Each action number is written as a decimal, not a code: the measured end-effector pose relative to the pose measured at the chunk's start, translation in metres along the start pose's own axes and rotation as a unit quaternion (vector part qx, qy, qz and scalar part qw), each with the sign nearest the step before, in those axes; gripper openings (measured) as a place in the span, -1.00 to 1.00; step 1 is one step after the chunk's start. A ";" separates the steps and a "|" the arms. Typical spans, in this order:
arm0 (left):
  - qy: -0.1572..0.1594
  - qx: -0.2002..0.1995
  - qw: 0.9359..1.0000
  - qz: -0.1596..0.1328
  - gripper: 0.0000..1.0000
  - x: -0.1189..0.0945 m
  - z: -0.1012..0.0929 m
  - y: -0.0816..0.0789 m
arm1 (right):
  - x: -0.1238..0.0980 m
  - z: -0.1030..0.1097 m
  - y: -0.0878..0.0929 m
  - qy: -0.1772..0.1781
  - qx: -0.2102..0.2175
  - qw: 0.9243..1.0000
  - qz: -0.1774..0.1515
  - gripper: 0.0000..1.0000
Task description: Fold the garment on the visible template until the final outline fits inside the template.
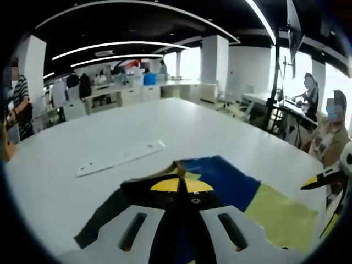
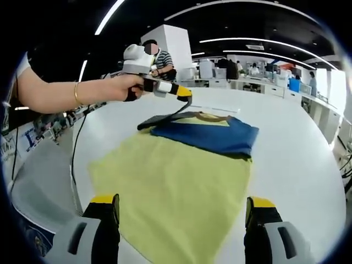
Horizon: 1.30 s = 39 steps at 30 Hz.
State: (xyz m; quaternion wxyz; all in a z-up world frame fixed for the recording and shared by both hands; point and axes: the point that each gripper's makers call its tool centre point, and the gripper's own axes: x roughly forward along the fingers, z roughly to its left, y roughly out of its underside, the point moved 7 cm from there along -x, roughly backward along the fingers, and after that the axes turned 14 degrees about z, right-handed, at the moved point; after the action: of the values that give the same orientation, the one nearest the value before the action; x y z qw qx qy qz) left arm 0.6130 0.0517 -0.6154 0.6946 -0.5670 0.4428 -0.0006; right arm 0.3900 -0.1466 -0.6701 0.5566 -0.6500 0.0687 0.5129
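1. Where the left gripper view looks along its own jaws, the left gripper pinches the dark sleeve of the garment, lifted off the white table. A white strip lies beyond.

2. Seen from the right gripper view, the folded blue garment lies at the far end of the yellow template. The right gripper hovers wide open. The sleeve fold seems underway; next, lay it across the garment.

It is an open office: long ceiling light strips, white columns, rows of desks, and people working there.
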 end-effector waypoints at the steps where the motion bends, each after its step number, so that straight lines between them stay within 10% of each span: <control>1: 0.003 0.002 1.000 -0.001 -1.00 0.001 -0.003 -0.001 | 0.000 0.000 0.000 0.000 0.001 1.000 0.001 0.88; 39: 0.123 0.106 0.987 -0.005 -1.00 0.024 -0.100 -0.005 | 0.000 -0.005 0.007 0.005 0.019 1.000 0.001 0.87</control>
State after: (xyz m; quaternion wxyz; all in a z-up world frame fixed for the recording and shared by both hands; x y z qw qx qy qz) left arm 0.5687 -0.0407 -0.6228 0.6912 -0.4878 0.5192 -0.1212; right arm 0.3881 -0.1535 -0.6755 0.5681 -0.6420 0.0819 0.5083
